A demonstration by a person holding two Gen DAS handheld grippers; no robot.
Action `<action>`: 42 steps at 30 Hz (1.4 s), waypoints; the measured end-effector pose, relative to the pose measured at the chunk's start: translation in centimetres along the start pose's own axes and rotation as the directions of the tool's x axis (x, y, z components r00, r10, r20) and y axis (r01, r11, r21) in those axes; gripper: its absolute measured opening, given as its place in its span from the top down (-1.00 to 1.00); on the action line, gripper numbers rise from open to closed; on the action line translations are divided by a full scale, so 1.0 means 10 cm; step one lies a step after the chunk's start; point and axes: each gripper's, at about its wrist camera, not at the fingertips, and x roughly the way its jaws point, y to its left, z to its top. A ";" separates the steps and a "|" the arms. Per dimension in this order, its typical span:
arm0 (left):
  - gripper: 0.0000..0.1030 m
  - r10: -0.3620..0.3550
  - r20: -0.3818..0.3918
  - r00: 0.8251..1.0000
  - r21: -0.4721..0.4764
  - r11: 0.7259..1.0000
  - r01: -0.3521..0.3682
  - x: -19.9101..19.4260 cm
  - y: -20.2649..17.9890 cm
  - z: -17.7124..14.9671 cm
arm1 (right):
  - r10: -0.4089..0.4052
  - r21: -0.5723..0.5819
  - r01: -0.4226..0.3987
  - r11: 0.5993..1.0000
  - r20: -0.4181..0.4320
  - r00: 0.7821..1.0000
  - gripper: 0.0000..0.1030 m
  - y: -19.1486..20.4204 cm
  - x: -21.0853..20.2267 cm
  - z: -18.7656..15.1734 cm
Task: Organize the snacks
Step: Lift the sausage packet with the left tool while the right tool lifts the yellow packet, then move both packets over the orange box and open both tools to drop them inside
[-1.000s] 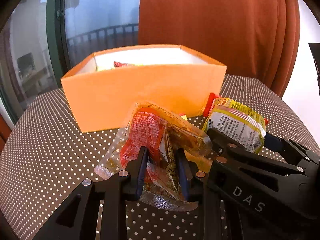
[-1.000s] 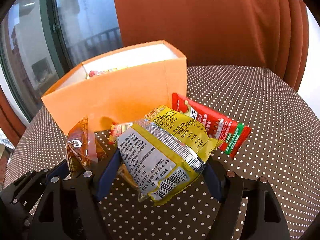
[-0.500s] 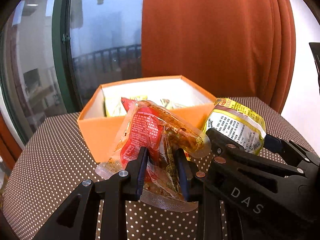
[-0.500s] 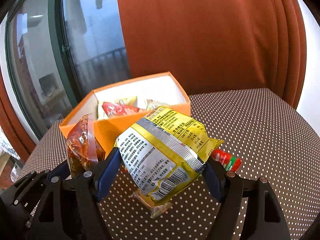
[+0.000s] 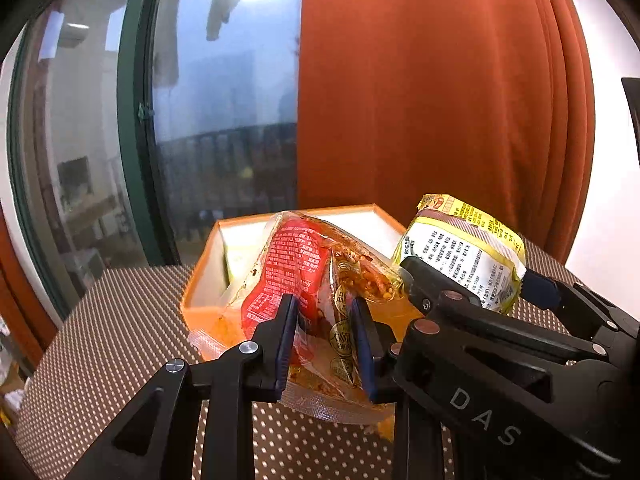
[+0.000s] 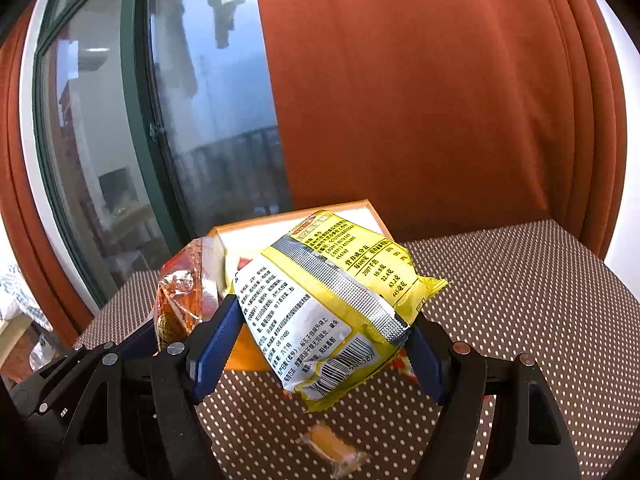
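Right, two packets up in the air at once. The left claw (image 5: 326, 338) is clamped on a clear pouch (image 5: 316, 280) — red printed label on one side, oily orange-red contents with seeds or flakes showing through the film, gold round seals near the bottom, and a crimped clear seam hanging below the fingers (image 5: 286, 340). It sits tilted, its top leaning toward the orange box (image 5: 200, 300).

The right claw (image 6: 320, 344) grips a puffy yellow packet (image 6: 324, 300) by its two sides, back panel facing the camera: white block of black text, a barcode low down, a silver ribbed seam running diagonally across it, a nutrition table toward the upper end. From the left view the same yellow packet (image 5: 460, 256) rides just beside the pouch, to its right.

Both claws are held side by side above the dotted brown surface (image 6: 540, 300), pointing at the box, which stands toward the far edge near the window (image 5: 220, 120) and the rust-orange curtain (image 5: 420, 100). The box is open-topped with a white inside — some yellowish packaging shows in it, too hidden to name.

Down on the surface, near the front edge under the right claw, lies a small orange wrapped sweet (image 6: 332, 446), slightly blurred.
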 end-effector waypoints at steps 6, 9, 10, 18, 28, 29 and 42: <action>0.49 0.010 0.043 0.999 0.013 1.000 -0.011 -0.04 0.04 0.15 | 0.010 -0.004 -0.009 1.000 0.046 0.999 -0.53 0.05 0.00 0.14; 0.49 0.012 0.064 0.998 0.012 1.000 -0.013 -0.04 0.08 0.24 | 0.011 -0.006 -0.010 1.000 0.064 0.998 -0.53 0.06 -0.01 0.20; 0.49 0.012 0.073 0.997 0.011 1.000 -0.013 -0.05 0.10 0.29 | 0.013 -0.005 -0.012 1.000 0.072 0.997 -0.53 0.07 -0.02 0.23; 0.49 0.007 0.114 0.993 -0.017 1.000 -0.006 -0.02 0.15 0.58 | 0.025 0.032 -0.029 0.999 0.119 0.993 -0.53 0.11 0.08 0.49; 0.49 0.005 0.081 0.997 -0.058 0.998 0.000 0.28 0.32 0.70 | 0.039 0.067 -0.047 0.997 0.103 0.994 -0.53 0.17 0.37 0.65; 0.49 0.007 0.077 0.997 -0.057 0.998 -0.003 0.30 0.32 0.70 | 0.041 0.072 -0.049 0.996 0.100 0.994 -0.53 0.17 0.41 0.67; 0.49 0.041 0.004 0.999 -0.057 0.998 -0.040 0.80 0.29 0.83 | 0.062 0.109 -0.068 0.992 0.054 0.997 -0.53 0.17 0.73 0.76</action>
